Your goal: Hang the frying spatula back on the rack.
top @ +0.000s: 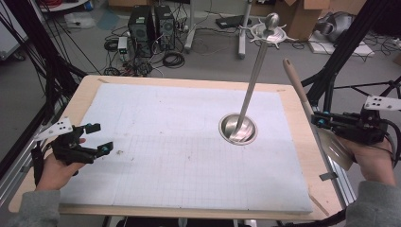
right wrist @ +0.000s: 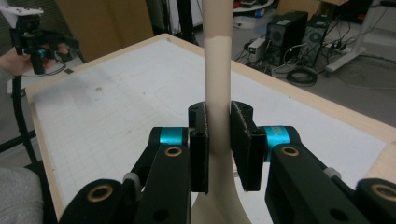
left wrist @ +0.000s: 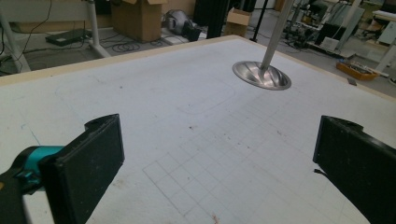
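Tabletop [top: 189, 82], wooden, is covered almost edge to edge by a white gridded mat [top: 179, 146]. A steel stand [top: 238, 128] with a round base is set on the mat toward the right edge, about midway between far and near edges; a thin pole rises from the base to a hooked top with a knob.

A beige spatula [right wrist: 218, 93] is gripped by the right hand-held gripper [right wrist: 218, 144] at the right edge of the tabletop. Both pads are pressed against the handle just above the flared blade. Handle is pointed up and tilted toward the far edge; the blade is seen beyond the tabletop's right edge in the high view [top: 333, 147].

Left hand-held gripper [top: 97, 138] is held at the near-left corner, above the mat. Jaws are spread wide, nothing between them.
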The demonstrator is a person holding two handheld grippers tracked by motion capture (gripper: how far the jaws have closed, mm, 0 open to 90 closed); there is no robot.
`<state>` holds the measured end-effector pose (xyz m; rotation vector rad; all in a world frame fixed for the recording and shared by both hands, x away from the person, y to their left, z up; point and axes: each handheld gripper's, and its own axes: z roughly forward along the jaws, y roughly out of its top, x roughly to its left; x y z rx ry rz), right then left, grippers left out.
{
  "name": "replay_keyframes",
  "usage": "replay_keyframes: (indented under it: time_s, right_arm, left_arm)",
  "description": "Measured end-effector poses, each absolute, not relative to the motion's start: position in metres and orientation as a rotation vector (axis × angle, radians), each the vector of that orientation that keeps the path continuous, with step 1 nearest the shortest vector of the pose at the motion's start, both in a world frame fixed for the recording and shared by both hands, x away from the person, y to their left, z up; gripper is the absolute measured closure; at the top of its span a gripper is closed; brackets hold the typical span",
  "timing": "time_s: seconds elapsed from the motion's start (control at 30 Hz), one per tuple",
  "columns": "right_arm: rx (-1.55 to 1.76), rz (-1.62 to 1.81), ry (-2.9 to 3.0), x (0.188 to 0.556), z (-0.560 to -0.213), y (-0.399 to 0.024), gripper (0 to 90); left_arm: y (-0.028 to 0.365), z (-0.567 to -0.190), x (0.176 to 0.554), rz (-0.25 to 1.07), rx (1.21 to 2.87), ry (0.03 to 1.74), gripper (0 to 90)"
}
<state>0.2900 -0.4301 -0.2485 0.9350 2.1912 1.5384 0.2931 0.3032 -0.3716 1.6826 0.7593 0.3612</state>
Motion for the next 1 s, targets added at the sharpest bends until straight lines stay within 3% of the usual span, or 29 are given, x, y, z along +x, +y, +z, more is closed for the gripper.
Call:
replay_keyframes:
  time_s: [1.0]
  right_arm:
    - [0.924, 1.584, 2.109, 0.292, -0.221, -0.438, 78.0]
  left_arm:
    - [0.31, -0.374, 0.287, 0.368, 1.682, 0.785, 2.3]
